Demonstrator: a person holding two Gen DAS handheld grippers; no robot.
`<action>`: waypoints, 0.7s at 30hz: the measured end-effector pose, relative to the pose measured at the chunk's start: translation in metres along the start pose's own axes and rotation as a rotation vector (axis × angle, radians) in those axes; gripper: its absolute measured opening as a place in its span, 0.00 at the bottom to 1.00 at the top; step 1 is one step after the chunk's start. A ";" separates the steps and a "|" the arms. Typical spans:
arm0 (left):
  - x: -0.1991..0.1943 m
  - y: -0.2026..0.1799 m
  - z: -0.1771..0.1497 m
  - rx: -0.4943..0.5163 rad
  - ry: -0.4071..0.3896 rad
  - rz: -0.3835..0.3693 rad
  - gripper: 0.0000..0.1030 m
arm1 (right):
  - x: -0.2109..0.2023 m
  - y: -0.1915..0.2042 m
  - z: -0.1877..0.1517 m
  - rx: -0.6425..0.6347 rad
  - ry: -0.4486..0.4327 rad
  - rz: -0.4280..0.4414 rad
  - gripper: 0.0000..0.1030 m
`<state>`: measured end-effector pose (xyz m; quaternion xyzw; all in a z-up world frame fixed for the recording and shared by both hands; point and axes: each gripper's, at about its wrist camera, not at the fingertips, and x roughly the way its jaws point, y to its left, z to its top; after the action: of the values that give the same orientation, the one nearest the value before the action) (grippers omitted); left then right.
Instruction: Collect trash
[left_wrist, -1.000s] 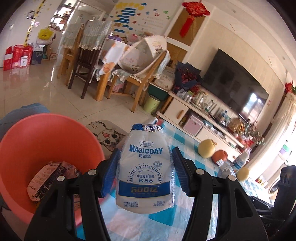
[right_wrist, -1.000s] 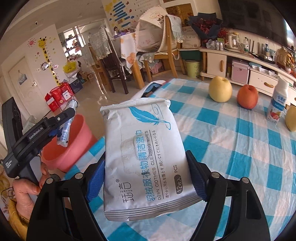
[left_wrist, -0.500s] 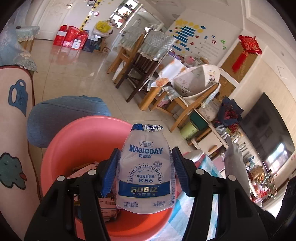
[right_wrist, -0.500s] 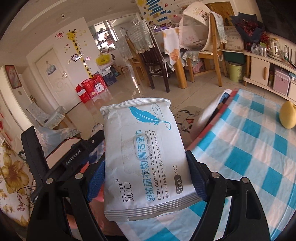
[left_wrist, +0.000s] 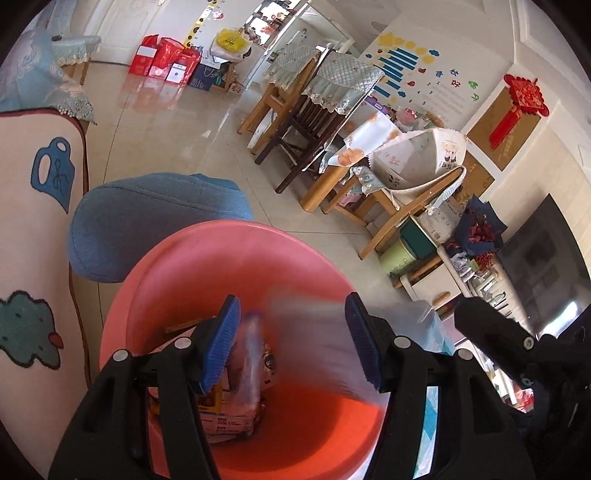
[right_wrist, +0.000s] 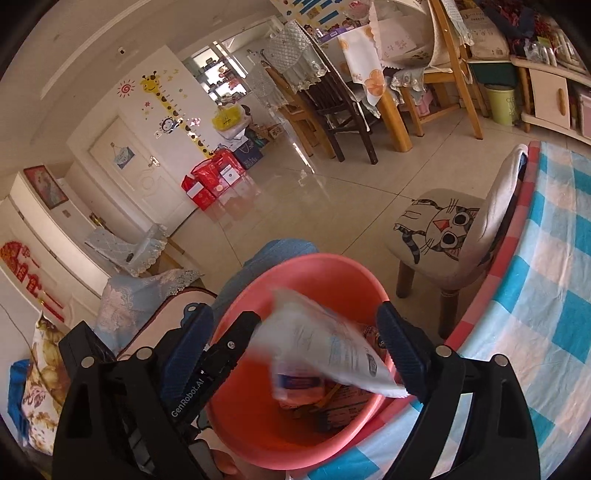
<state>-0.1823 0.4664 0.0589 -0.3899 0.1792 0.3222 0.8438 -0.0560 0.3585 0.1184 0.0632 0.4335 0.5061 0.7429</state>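
A pink plastic basin (left_wrist: 177, 291) sits below both grippers, with several wrappers in its bottom. My left gripper (left_wrist: 291, 347) is open above it. The white Magicday pouch (left_wrist: 249, 354) is blurred, falling between the fingers into the basin. My right gripper (right_wrist: 299, 354) is open over the same basin (right_wrist: 258, 424). The white wet-wipes pack (right_wrist: 325, 350) is tilted and blurred, dropping between its fingers; it also shows as a grey blur in the left wrist view (left_wrist: 314, 339).
A blue-checked tablecloth (right_wrist: 546, 288) covers the table at right. A cat-print stool (right_wrist: 443, 236) stands beside the basin. A blue denim knee (left_wrist: 147, 218) is behind the basin. Wooden chairs (left_wrist: 306, 122) and tiled floor lie beyond.
Both grippers moved over the basin and opened. The Magicday pouch and the wet-wipes pack, held before, are now falling into the basin.
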 end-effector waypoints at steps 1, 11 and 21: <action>0.000 -0.001 0.000 0.009 -0.003 0.003 0.63 | -0.003 -0.001 -0.001 0.001 -0.007 -0.019 0.87; -0.008 -0.024 -0.014 0.125 -0.060 0.037 0.84 | -0.072 -0.022 -0.040 -0.070 -0.112 -0.254 0.91; -0.022 -0.074 -0.046 0.350 -0.085 -0.012 0.95 | -0.139 -0.065 -0.084 -0.064 -0.162 -0.446 0.91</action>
<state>-0.1499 0.3858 0.0823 -0.2241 0.1947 0.2974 0.9075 -0.0857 0.1862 0.1130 -0.0170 0.3594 0.3363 0.8703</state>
